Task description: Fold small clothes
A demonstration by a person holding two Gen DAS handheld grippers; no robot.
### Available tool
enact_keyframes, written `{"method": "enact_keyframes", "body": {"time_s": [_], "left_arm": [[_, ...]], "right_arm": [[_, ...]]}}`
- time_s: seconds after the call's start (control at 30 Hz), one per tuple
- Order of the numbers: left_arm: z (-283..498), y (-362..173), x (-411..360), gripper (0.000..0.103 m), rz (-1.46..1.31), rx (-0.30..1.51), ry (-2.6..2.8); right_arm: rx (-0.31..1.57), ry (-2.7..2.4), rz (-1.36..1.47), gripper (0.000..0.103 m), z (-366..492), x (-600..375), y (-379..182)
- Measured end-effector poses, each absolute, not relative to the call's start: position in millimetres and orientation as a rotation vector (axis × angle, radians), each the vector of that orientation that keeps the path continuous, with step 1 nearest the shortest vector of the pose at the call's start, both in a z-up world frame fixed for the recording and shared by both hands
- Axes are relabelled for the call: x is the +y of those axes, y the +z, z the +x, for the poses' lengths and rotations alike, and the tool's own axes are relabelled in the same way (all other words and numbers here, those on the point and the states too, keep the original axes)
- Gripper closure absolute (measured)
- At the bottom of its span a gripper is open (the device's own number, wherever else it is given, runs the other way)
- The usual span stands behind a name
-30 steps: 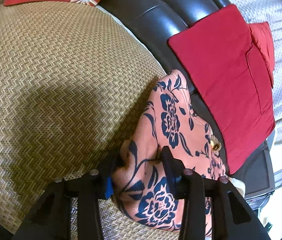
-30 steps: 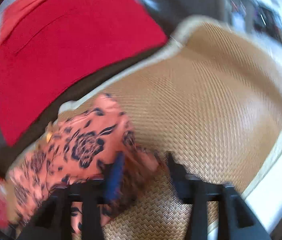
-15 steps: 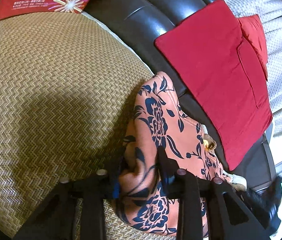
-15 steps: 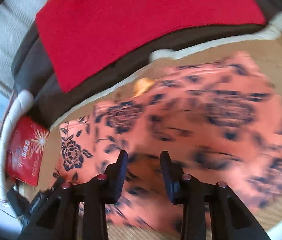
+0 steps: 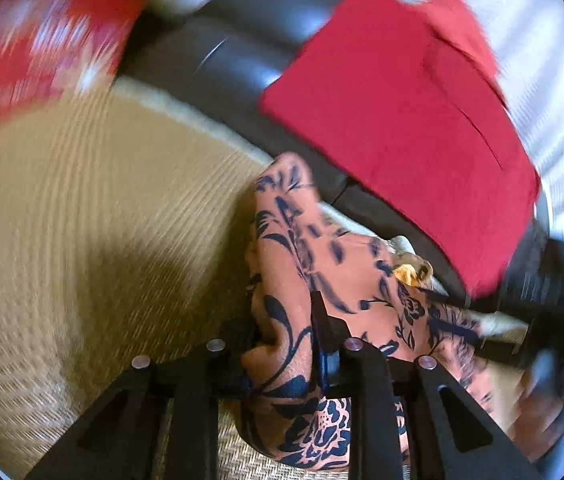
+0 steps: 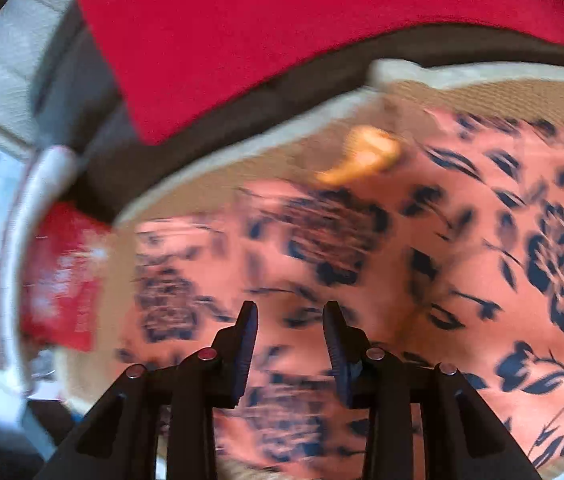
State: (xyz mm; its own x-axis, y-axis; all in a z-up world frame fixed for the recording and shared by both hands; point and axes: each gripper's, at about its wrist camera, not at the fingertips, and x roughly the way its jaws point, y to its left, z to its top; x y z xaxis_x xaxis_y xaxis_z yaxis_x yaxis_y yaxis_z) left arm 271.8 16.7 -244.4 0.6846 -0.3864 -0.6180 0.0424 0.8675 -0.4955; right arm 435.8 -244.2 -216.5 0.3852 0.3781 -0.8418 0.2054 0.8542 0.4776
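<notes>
Fabric fills the gap between the fingers of the left gripper point(image 5: 282, 344): they are clenched on a bunched fold of the floral garment point(image 5: 306, 264), an orange-pink piece with dark blue flowers. From this grip the cloth runs forward and to the right of the fingers, and it lies on the woven mat point(image 5: 82, 220), which spreads out to their left. The hold looks like it is at an edge or a corner, probably so that this part can be lifted and carried over the rest. The right gripper point(image 6: 290, 336) has its fingers released, with a clear gap and nothing between them, and it hovers over the flat part of the same garment point(image 6: 462, 240), which passes under and ahead of the fingers. I judge that it is placed there either to take a second corner or to press the cloth while the fold is made. A small yellow ornament point(image 6: 366, 152) sits on the garment ahead of the right fingers. Beyond the mat, farther ahead, a folded red cloth point(image 5: 402, 112) lies on the dark sofa point(image 5: 218, 56), and a red packet point(image 6: 62, 276) is far to the left of the right fingers. Both views are blurred.
</notes>
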Motion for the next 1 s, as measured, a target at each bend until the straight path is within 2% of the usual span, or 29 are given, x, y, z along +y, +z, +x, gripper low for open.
{"method": "enact_keyframes", "body": {"time_s": [0.03, 0.07, 0.1, 0.23, 0.43, 0.57, 0.63, 0.7, 0.73, 0.87, 1.0], "left_arm": [[268.9, -237.9, 6.7, 0.079, -0.415, 0.761, -0.262], [264.5, -232.0, -6.0, 0.079, -0.348, 0.735, -0.275], [261.6, -229.1, -14.1, 0.079, -0.303, 0.721, -0.280], [254.3, -224.0, -46.6, 0.079, -0.140, 0.685, -0.289], [254.7, -226.5, -79.5, 0.079, -0.028, 0.668, -0.293], [250.0, -229.3, -91.0, 0.079, 0.031, 0.657, -0.290], [250.2, -232.6, -99.5, 0.079, 0.058, 0.650, -0.285], [248.3, -234.3, -102.7, 0.079, 0.079, 0.645, -0.285], [247.5, -234.3, -104.5, 0.079, 0.082, 0.646, -0.292], [236.8, -222.4, -121.6, 0.080, 0.082, 0.615, -0.366], [218.3, -197.6, -149.8, 0.084, 0.081, 0.551, -0.484]], "right_arm": [[1.196, 0.163, 0.585, 0.053, 444.1, -240.4, -209.0], [1.207, 0.207, 0.602, 0.026, 450.3, -237.3, -202.1], [1.221, 0.260, 0.623, 0.018, 456.8, -233.4, -194.9], [1.285, 0.373, 0.630, 0.017, 483.9, -215.8, -182.2], [1.461, 0.387, 0.388, 0.017, 526.9, -169.1, -187.0], [1.600, 0.328, 0.157, 0.017, 547.9, -125.2, -215.3], [1.618, 0.285, 0.026, 0.023, 552.5, -109.0, -227.6], [1.608, 0.286, -0.096, 0.070, 550.7, -98.4, -236.7], [1.608, 0.279, -0.121, 0.087, 549.1, -99.4, -238.2], [1.464, 0.334, -0.046, 0.088, 526.5, -139.1, -207.5], [1.324, 0.368, 0.099, 0.089, 494.3, -226.4, -165.6]]}}
